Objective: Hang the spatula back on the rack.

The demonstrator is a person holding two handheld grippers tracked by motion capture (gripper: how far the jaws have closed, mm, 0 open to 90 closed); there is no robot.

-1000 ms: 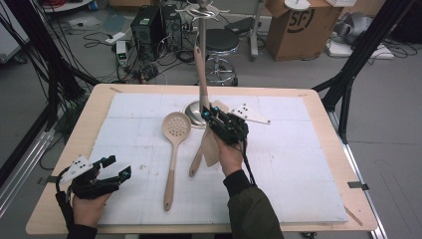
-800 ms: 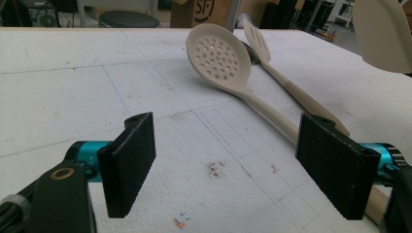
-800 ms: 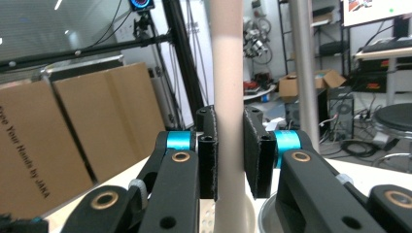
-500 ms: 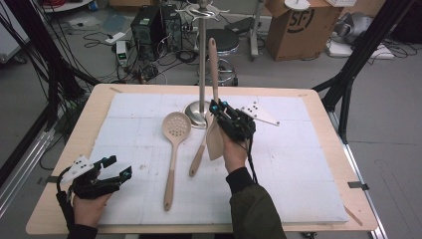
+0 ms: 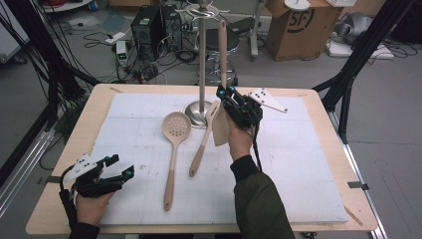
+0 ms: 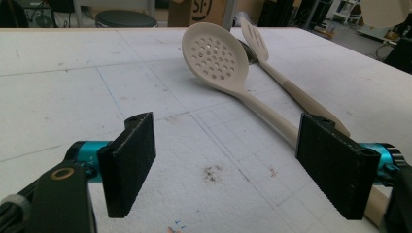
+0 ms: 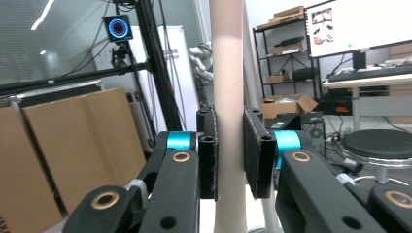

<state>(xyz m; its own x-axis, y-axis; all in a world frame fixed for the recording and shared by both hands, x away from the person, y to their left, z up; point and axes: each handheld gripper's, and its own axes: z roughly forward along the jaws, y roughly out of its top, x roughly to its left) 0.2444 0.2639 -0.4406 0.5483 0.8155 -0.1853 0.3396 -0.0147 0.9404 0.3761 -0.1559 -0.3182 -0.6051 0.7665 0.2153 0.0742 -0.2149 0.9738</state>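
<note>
My right gripper (image 5: pixel 223 95) is shut on a beige spatula (image 5: pixel 222 45) and holds it upright just right of the metal hook stand (image 5: pixel 201 59). The handle points up and the blade (image 5: pixel 220 132) hangs below the hand. In the right gripper view the handle (image 7: pixel 228 73) is pinched between both pads of the right gripper (image 7: pixel 231 150). A beige perforated spoon (image 5: pixel 174 144) and a slotted turner (image 5: pixel 201 149) lie side by side on the white board. My left gripper (image 5: pixel 107 172) rests open at the near left corner. In the left gripper view its jaws (image 6: pixel 226 165) stand wide apart and face the spoon (image 6: pixel 216 58) and the turner (image 6: pixel 286 87).
A white foam board (image 5: pixel 298 164) covers most of the wooden table (image 5: pixel 358 199). The stand's round base (image 5: pixel 195 118) sits at the back centre. Beyond the table are a stool, cardboard boxes, cables and black tripod legs.
The right gripper has carried the spatula rightward and upward, turning the handle from a lean to upright beside the stand pole. The left gripper has stayed put.
</note>
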